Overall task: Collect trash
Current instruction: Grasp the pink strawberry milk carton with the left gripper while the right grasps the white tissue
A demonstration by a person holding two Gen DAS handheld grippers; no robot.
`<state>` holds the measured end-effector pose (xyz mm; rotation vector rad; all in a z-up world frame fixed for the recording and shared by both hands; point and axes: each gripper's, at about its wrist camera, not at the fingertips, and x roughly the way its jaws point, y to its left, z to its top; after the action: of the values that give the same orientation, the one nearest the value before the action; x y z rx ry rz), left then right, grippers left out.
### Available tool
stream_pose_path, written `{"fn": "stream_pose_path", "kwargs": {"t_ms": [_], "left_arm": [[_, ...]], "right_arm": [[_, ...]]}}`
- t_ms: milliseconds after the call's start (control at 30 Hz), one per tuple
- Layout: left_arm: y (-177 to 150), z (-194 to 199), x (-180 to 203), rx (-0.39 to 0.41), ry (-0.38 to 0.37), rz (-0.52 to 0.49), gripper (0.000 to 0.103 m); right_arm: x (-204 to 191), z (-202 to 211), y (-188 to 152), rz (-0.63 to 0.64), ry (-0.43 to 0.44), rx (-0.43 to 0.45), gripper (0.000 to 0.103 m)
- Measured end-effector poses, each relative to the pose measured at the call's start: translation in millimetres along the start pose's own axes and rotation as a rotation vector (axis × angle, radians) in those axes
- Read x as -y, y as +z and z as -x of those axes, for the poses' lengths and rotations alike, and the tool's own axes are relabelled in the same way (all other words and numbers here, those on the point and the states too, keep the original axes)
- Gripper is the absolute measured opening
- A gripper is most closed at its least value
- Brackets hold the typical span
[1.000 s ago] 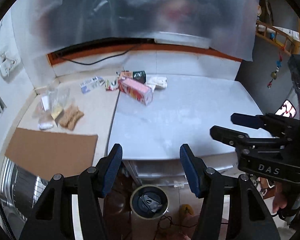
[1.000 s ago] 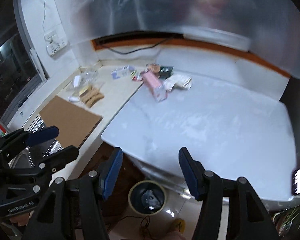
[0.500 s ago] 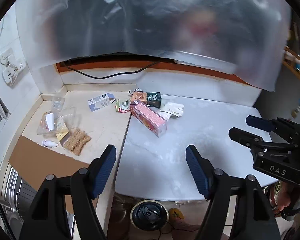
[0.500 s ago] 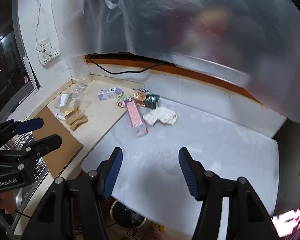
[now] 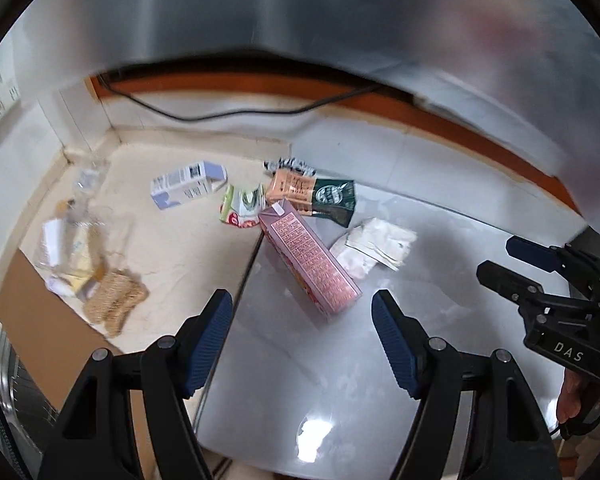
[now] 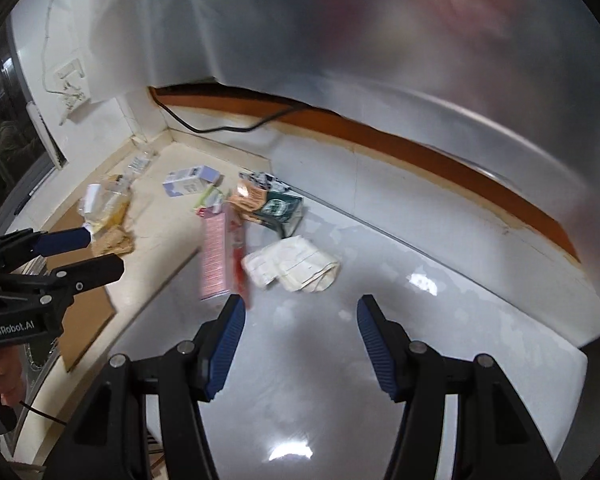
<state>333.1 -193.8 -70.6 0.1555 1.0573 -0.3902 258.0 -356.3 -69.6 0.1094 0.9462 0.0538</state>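
pink carton nearer than before | lying flat | box-shaped, printed

Pink carton covered in fine red print, lying beside a dark green packet and an orange wrapper. Lilac-and-white box, crumpled white paper, tan biscuits. Brown cardboard on the cream worktop; grey-white marbled slab. Black grippers, blue pads.
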Motion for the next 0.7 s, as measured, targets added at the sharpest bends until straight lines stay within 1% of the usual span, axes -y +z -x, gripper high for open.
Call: {"fn": "stream_pose_path", "kwargs": {"t_ms": [200, 267, 367, 600, 700], "left_arm": [[18, -62, -6, -0.11, -0.009, 0.091, 0.07], [22, -75, -8, -0.129, -0.018, 0.117, 0.07], [28, -92, -7, -0.153, -0.028, 0.14, 0.07], [35, -131, -5, -0.238, -0.003, 0.171, 0.07], [32, -142, -5, -0.262, 0.008, 0.182, 0.07]], "right_arm": [[21, -49, 18, -0.009, 0.066, -0.065, 0.059], [24, -67, 23, -0.016, 0.107, -0.085, 0.059], [25, -89, 29, -0.015, 0.133, -0.106, 0.059], [25, -132, 35, 0.014, 0.158, -0.149, 0.059], [28, -146, 33, 0.01, 0.191, -0.175, 0.059]]}}
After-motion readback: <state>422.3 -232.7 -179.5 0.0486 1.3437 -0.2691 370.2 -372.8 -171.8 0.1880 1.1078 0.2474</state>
